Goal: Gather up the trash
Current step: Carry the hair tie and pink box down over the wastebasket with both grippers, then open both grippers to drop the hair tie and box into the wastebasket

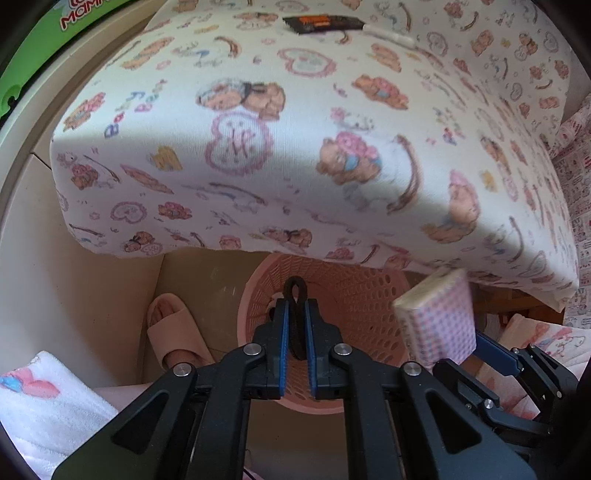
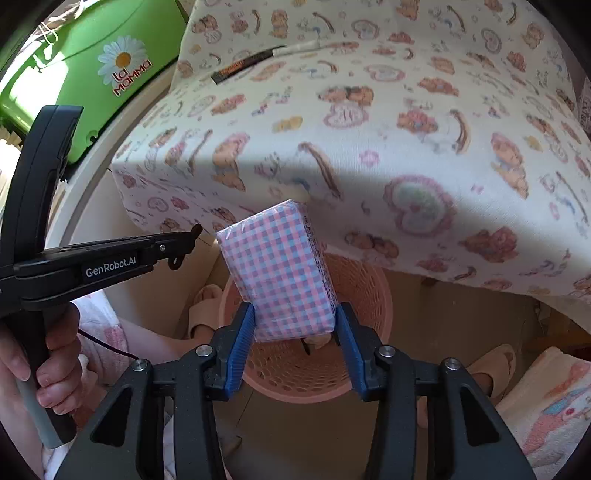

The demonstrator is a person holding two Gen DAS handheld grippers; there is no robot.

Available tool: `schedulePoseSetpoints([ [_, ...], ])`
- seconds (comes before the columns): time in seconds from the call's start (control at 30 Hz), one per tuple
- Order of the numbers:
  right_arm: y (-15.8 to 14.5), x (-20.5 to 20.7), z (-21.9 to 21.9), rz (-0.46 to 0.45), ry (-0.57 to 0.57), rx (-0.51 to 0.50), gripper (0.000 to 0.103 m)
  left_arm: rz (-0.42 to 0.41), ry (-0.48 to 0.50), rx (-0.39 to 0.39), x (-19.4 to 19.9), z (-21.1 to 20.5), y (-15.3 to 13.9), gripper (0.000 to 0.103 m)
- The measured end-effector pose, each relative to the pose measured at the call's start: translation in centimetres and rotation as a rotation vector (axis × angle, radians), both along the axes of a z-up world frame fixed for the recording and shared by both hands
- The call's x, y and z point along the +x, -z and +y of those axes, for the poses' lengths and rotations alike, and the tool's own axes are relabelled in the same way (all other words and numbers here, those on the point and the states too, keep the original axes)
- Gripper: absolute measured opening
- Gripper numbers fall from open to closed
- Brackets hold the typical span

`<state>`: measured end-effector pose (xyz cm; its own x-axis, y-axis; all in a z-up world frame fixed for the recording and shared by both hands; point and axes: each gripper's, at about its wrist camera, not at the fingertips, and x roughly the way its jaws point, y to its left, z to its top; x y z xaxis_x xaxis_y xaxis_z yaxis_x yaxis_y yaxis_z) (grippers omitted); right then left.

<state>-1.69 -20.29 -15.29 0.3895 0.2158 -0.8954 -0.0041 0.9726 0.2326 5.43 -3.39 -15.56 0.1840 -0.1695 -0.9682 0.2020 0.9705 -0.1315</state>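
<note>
Beside the cloth-draped desk (image 1: pixel 258 147), my left tool (image 1: pixel 295 314) pinched a black loop (image 1: pixel 295 295) and my right tool (image 2: pixel 295 325) clamped a checked packet (image 2: pixel 280 273), both poised above the pink basket (image 2: pixel 295 376) for dropping.

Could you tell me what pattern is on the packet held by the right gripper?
Pink-and-blue gingham check on the packet, clearest in the right wrist view.

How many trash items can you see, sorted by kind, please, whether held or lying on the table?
Black loops, held by the left hand-held gripper: 1
Checked packs, held by the right hand-held gripper: 1
Dark wrappers on the table: 1
White sticks on the table: 1
Total: 4
</note>
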Motion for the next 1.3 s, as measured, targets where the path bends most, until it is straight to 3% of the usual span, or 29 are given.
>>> schedulePoseSetpoints([
  [0.13, 3.2, 0.8, 0.1, 0.076, 0.015, -0.005, 0.042, 0.085, -0.027, -0.008, 0.4, 0.1, 2.4, 0.008],
  [0.17, 3.9, 1.0, 0.1, 0.091, 0.015, -0.001, 0.027, 0.099, -0.029, -0.006, 0.4, 0.1, 2.9, 0.008],
  [0.2, 4.6, 1.2, 0.2, 0.111, 0.015, 0.006, 0.025, 0.113, -0.031, -0.001, 0.3, 0.2, 3.4, 0.008],
  [0.47, 8.2, 2.0, -0.3, 0.186, 0.057, 0.001, 0.019, 0.223, 0.024, 0.021, 0.0, -1.5, 6.7, 0.011],
  [0.57, 8.6, 2.0, -0.3, 0.197, 0.067, -0.023, 0.019, 0.248, 0.029, 0.050, -0.2, -1.9, 7.6, 0.025],
  [0.63, 8.8, 2.4, -0.5, 0.199, 0.079, -0.030, 0.019, 0.249, 0.025, 0.071, -0.1, -2.0, 7.8, 0.041],
  [0.8, 8.6, 2.1, -0.4, 0.189, 0.077, -0.083, 0.020, 0.195, 0.018, 0.095, -0.3, -1.6, 6.3, 0.049],
  [0.93, 8.1, 2.1, 0.1, 0.179, 0.064, -0.145, 0.024, 0.136, 0.008, 0.079, -0.2, -0.8, 4.6, 0.051],
  [1.07, 6.3, 2.0, -0.2, 0.134, 0.074, -0.143, 0.026, 0.041, -0.001, 0.074, -0.1, -0.3, 1.5, 0.051],
  [1.13, 4.8, 1.9, -0.2, 0.089, 0.074, -0.154, 0.033, -0.003, -0.002, 0.034, -0.1, -0.1, -0.5, 0.052],
  [1.2, 2.8, 1.5, -0.1, 0.028, 0.080, -0.163, 0.046, -0.086, -0.002, 0.023, -0.3, 0.2, -2.6, 0.052],
  [1.3, 0.0, 0.8, -0.1, -0.066, 0.089, -0.172, 0.054, -0.267, 0.000, 0.116, -1.1, 0.1, -5.9, 0.052],
])
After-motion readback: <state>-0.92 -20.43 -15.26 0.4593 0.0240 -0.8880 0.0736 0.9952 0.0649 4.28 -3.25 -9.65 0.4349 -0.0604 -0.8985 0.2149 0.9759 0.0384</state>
